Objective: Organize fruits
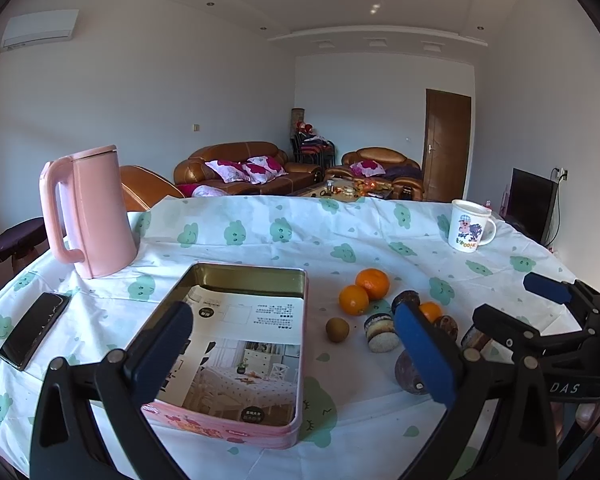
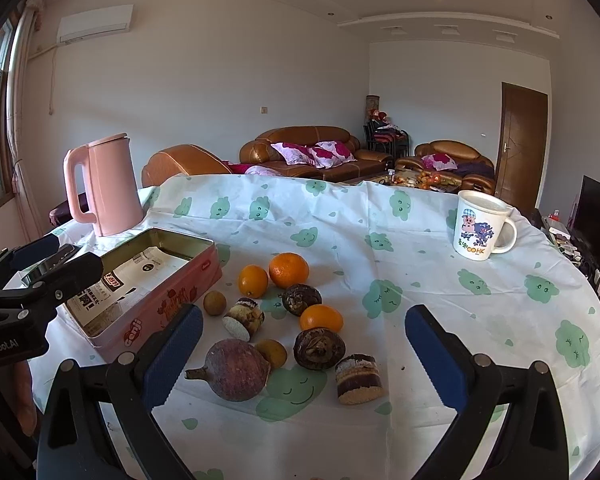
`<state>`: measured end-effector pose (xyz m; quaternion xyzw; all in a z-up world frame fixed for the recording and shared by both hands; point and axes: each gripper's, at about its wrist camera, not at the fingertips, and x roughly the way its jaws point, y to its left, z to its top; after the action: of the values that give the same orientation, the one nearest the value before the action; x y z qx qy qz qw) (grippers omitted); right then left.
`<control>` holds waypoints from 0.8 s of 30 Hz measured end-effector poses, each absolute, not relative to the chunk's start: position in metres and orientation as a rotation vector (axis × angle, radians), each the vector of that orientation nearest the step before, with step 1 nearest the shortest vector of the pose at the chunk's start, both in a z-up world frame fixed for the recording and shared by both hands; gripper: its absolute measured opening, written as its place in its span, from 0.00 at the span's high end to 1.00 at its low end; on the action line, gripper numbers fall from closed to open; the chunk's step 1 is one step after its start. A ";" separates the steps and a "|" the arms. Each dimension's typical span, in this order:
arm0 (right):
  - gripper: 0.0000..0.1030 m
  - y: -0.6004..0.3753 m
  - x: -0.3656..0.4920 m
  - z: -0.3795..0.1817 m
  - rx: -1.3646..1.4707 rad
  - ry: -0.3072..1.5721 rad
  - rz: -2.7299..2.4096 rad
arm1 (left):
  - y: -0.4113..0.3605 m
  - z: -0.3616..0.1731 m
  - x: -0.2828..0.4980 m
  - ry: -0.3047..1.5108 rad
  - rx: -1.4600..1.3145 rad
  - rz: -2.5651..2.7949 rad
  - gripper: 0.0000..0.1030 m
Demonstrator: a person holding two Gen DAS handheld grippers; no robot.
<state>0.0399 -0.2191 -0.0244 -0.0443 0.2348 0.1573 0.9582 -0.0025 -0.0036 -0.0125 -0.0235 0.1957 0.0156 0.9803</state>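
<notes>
A pink tin box lies open on the table with a printed leaflet inside. To its right lie three oranges, two small brown kiwis, two dark round fruits, a large purple fruit and two layered cake rolls. My left gripper is open above the tin's near right part. My right gripper is open, low over the fruit pile. Both are empty.
A pink kettle stands at the back left. A black phone lies at the left. A white cartoon mug stands at the back right. The table wears a white cloth with green prints.
</notes>
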 end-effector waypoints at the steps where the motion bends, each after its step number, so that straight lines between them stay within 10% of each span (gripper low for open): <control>1: 0.01 -0.223 0.042 -0.024 -0.085 0.479 0.319 | -0.005 -0.013 -0.001 0.397 -0.046 0.032 0.00; 24: 0.03 -0.293 0.055 -0.052 0.011 0.520 0.234 | -0.086 -0.055 0.032 0.544 0.034 -0.179 0.10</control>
<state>0.0551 -0.2935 -0.0516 0.0056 0.2564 0.1154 0.9596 0.0317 -0.0858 -0.0551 0.0166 0.2681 -0.0884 0.9592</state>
